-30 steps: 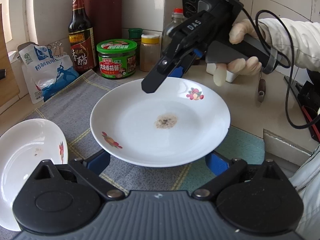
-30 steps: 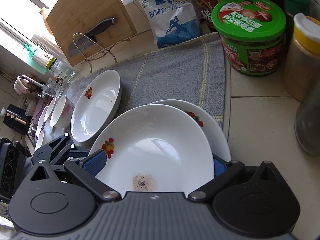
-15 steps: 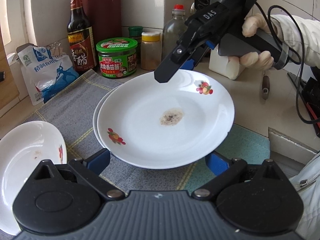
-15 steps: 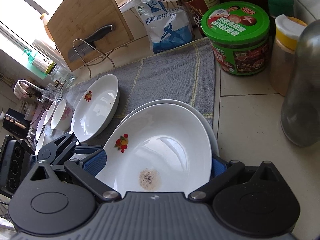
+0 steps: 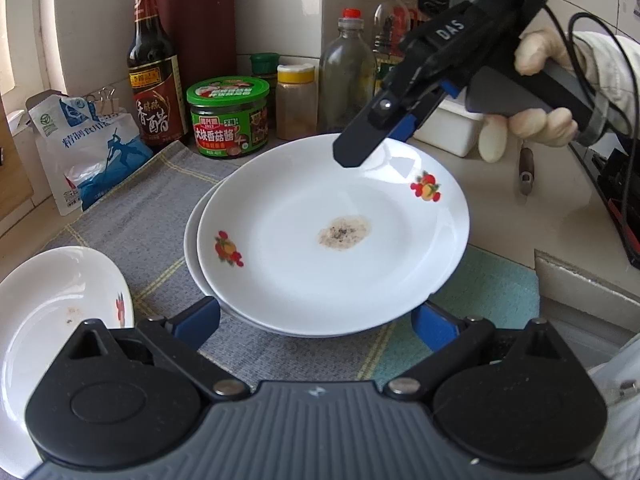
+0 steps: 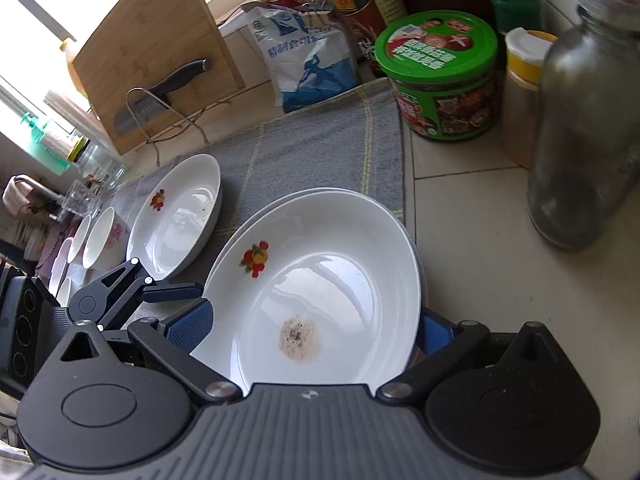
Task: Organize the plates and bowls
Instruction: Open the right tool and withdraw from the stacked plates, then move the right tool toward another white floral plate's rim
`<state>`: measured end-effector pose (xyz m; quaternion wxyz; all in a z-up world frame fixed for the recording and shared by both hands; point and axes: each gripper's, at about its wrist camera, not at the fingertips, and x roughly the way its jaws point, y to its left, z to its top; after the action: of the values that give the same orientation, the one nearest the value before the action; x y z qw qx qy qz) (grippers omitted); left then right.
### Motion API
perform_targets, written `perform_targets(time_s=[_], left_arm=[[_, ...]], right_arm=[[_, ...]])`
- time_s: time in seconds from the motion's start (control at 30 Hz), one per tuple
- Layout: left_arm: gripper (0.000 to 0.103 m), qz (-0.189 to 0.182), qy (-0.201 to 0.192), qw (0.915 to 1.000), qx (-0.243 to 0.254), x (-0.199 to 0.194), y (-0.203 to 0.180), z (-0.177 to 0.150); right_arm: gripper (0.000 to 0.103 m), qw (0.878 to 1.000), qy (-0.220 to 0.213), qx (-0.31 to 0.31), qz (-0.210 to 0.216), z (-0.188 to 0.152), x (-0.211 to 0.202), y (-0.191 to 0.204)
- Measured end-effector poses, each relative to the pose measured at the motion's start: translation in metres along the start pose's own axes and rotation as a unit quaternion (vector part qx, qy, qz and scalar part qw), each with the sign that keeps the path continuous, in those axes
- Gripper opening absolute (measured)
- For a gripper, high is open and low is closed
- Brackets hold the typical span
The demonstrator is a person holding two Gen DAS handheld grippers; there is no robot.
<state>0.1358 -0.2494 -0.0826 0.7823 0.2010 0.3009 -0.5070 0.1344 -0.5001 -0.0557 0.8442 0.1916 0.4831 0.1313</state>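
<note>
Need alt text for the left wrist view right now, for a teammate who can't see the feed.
A white plate with fruit decals and a brown food stain sits on a second plate on a grey cloth, the right gripper at its far rim. The left gripper is open at the near rim; another plate lies left, condiment jars behind.

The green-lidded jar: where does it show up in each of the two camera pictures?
Left wrist view: the green-lidded jar stands left of centre near the top, behind the grey cloth.
Right wrist view: the jar is upper right, beside the cloth's far corner.
Shared landmark: the blue and white bag.
</note>
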Motion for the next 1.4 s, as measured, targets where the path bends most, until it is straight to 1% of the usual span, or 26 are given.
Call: perform_targets(time_s=[0.17, 0.33, 0.4, 0.5, 0.57, 0.63, 0.7, 0.8, 0.87, 1.0, 1.07, 1.17, 1.27, 1.3, 1.4], left_arm=[[0.101, 0.003, 0.000, 0.9999, -0.011, 0.001, -0.002, 0.000], [0.101, -0.003, -0.010, 0.9999, -0.013, -0.002, -0.002, 0.000], [0.101, -0.004, -0.011, 0.9999, -0.012, -0.003, -0.002, 0.000], [0.101, -0.005, -0.027, 0.9994, -0.022, -0.011, 0.001, 0.002], [0.101, 0.001, -0.038, 0.9988, -0.029, -0.020, 0.003, 0.004], [0.101, 0.017, -0.048, 0.9982, -0.031, -0.031, 0.004, 0.005], [0.102, 0.033, -0.056, 0.9972, -0.036, -0.041, 0.006, 0.004], [0.102, 0.059, -0.065, 0.9947, -0.055, -0.059, 0.009, -0.004], [0.102, 0.079, -0.066, 0.9920, -0.073, -0.071, 0.013, -0.012], [0.102, 0.130, -0.055, 0.9847, -0.102, -0.089, 0.025, -0.032], [0.102, 0.162, -0.041, 0.9796, -0.112, -0.093, 0.031, -0.042], [0.102, 0.196, -0.019, 0.9713, -0.133, -0.095, 0.042, -0.057], [0.102, 0.219, 0.009, 0.9657, -0.139, -0.086, 0.051, -0.069], [0.102, 0.219, 0.013, 0.9653, -0.142, -0.083, 0.053, -0.072], [0.102, 0.214, 0.008, 0.9649, -0.153, -0.079, 0.058, -0.076]], right_arm=[[0.103, 1.000, -0.007, -0.001, -0.022, -0.009, -0.004, 0.007], [0.103, 0.999, -0.011, 0.014, -0.044, -0.018, -0.006, 0.010], [0.103, 0.999, -0.015, 0.020, -0.046, -0.022, -0.008, 0.010], [0.103, 0.998, -0.027, 0.016, -0.055, -0.026, -0.014, 0.017], [0.103, 0.997, -0.042, 0.005, -0.067, -0.027, -0.020, 0.026], [0.103, 0.994, -0.061, -0.013, -0.085, -0.029, -0.025, 0.038], [0.103, 0.989, -0.085, -0.040, -0.116, -0.033, -0.028, 0.054], [0.103, 0.974, -0.109, -0.094, -0.173, -0.041, -0.023, 0.082], [0.103, 0.967, -0.111, -0.123, -0.191, -0.044, -0.017, 0.096], [0.103, 0.964, -0.114, -0.158, -0.181, -0.051, -0.006, 0.122], [0.103, 0.962, -0.118, -0.170, -0.178, -0.050, -0.001, 0.132], [0.103, 0.962, -0.124, -0.177, -0.166, -0.047, 0.004, 0.143], [0.103, 0.955, -0.135, -0.203, -0.169, -0.046, 0.007, 0.158], [0.103, 0.953, -0.138, -0.210, -0.172, -0.045, 0.009, 0.162], [0.103, 0.950, -0.141, -0.225, -0.162, -0.044, 0.011, 0.171]])
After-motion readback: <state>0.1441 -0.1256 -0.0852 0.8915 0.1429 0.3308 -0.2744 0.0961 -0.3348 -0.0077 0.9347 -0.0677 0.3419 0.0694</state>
